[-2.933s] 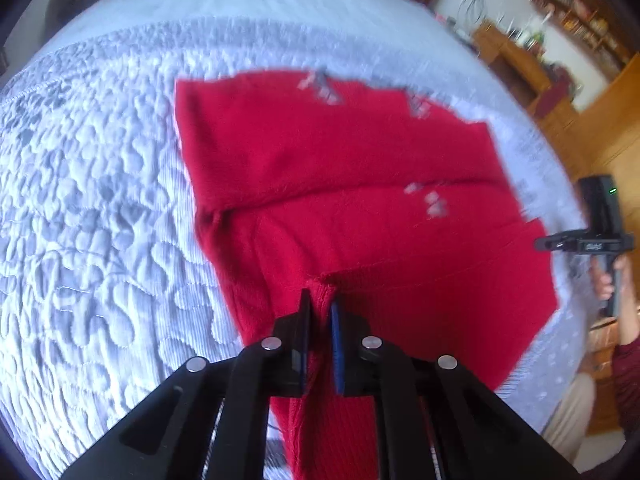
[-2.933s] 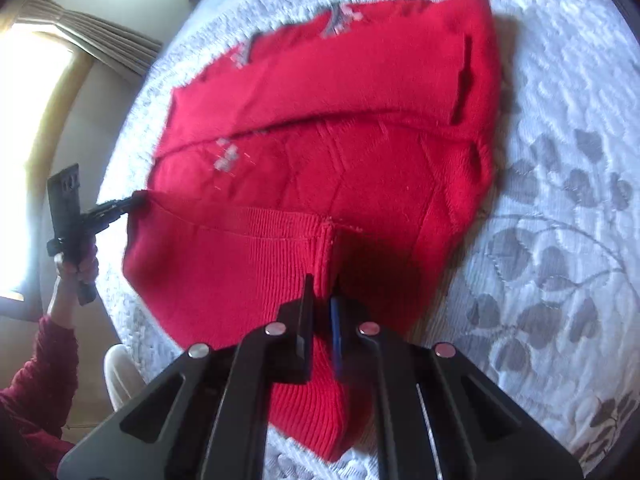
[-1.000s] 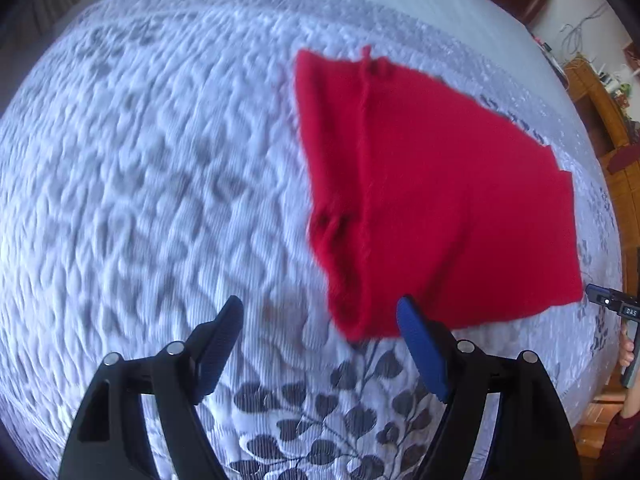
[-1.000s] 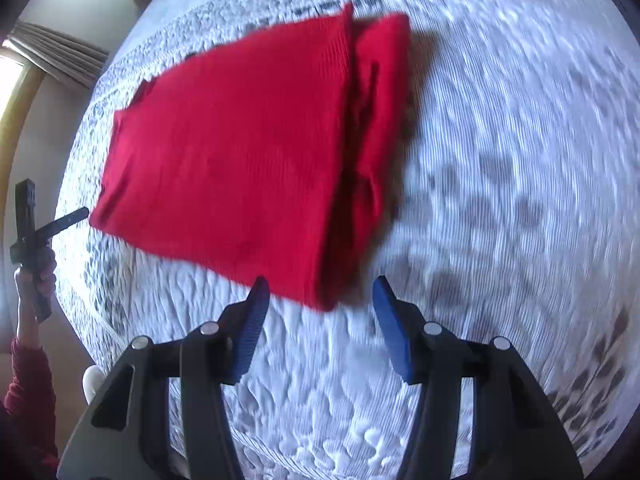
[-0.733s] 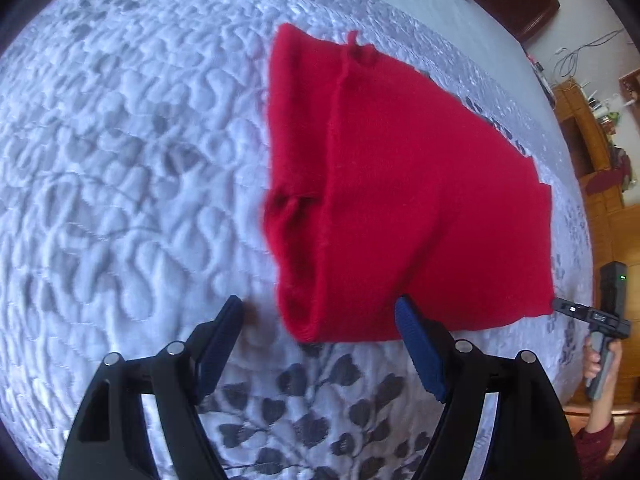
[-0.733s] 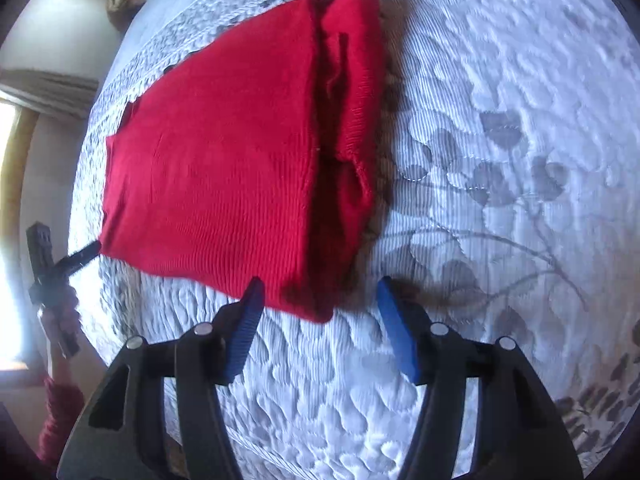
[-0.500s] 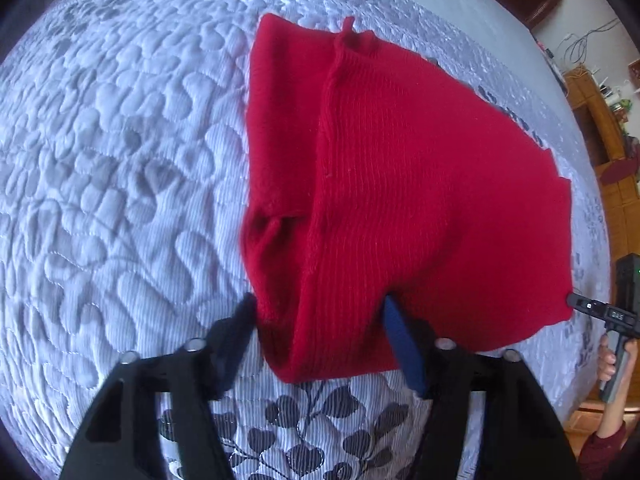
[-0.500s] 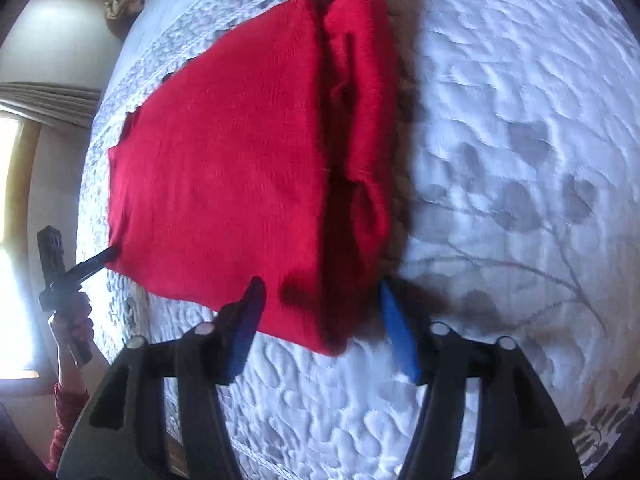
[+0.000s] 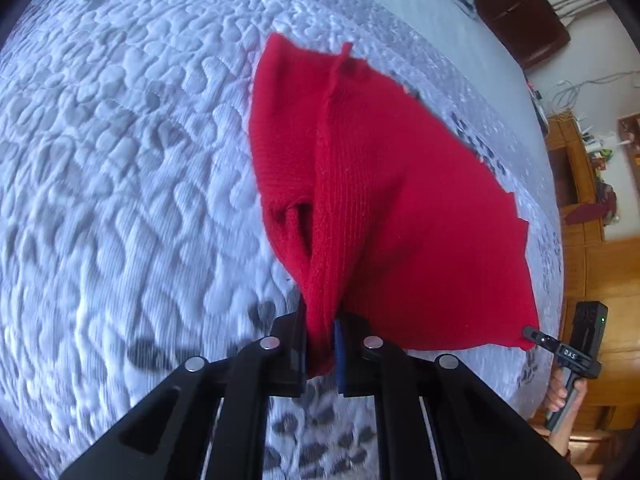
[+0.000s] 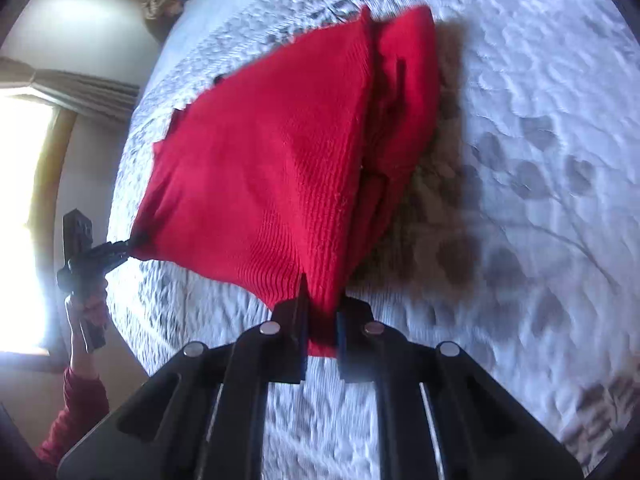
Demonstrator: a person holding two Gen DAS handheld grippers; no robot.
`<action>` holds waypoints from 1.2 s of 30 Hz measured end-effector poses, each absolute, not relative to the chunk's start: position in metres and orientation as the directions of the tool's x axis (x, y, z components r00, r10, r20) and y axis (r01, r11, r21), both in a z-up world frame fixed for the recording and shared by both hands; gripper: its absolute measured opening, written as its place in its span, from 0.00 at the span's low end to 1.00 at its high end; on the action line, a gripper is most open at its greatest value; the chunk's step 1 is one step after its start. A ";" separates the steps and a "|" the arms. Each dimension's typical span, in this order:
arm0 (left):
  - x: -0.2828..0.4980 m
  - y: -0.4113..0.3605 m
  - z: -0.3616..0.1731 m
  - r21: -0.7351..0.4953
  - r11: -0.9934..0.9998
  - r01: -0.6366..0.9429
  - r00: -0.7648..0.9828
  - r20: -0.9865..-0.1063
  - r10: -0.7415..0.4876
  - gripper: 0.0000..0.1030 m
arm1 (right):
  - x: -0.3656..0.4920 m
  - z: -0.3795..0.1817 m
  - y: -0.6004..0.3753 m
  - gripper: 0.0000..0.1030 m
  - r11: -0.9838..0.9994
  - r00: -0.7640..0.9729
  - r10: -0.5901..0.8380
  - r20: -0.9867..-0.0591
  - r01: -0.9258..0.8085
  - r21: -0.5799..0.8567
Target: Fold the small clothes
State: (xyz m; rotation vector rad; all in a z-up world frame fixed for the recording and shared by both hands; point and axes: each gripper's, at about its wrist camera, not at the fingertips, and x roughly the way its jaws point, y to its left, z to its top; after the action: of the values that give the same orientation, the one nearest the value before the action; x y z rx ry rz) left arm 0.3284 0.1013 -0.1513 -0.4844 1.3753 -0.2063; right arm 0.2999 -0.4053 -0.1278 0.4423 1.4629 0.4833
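A folded red knit sweater (image 9: 392, 208) lies on a white quilted bedspread (image 9: 120, 160). My left gripper (image 9: 322, 340) is shut on its near left corner, lifting it a little. My right gripper (image 10: 320, 320) is shut on the near right corner of the same sweater (image 10: 280, 168). Each gripper shows in the other's view, pinching the far corner: the right one (image 9: 536, 336) and the left one (image 10: 124, 252). The near edge hangs taut between the two grippers.
The bedspread (image 10: 520, 160) has grey leaf prints near me. A dark headboard or chair (image 9: 520, 12) stands past the bed. Wooden furniture (image 9: 592, 184) is at the right. A bright window with a curtain (image 10: 48, 92) is at the left.
Both grippers were open around the sweater's near corners half a second ago. Both have closed on the corners and raised the near edge off the bed.
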 end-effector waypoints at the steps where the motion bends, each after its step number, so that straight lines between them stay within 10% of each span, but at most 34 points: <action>1: 0.319 0.098 -0.147 -0.439 0.890 -0.126 0.183 -0.892 -0.414 0.09 | 0.291 -0.124 -0.407 0.09 0.832 0.040 0.555 -0.831 -0.051 0.553; 17: 0.146 0.051 -0.139 -0.366 0.930 0.035 0.135 -0.920 -0.367 0.10 | 0.102 -0.113 -0.434 0.10 0.871 0.010 0.487 -0.874 -0.078 0.484; 25: 0.131 0.055 -0.171 -0.361 0.932 0.019 0.176 -0.917 -0.358 0.22 | 0.089 -0.151 -0.429 0.18 0.883 0.013 0.469 -0.883 -0.028 0.468; 28: 0.118 0.080 -0.154 -0.356 0.935 -0.004 0.169 -0.921 -0.350 0.29 | 0.085 -0.129 -0.435 0.38 0.906 0.017 0.421 -0.907 -0.055 0.419; 36: 0.173 0.066 -0.087 -0.281 0.957 0.078 0.320 -0.902 -0.290 0.39 | 0.164 -0.064 -0.432 0.34 0.921 0.164 0.388 -0.907 -0.114 0.373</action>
State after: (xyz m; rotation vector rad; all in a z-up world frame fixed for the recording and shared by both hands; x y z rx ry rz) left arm 0.1730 0.0661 -0.0874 -0.1988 1.2237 -0.2441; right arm 0.1641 -0.4319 -0.0644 0.2392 1.3632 0.3622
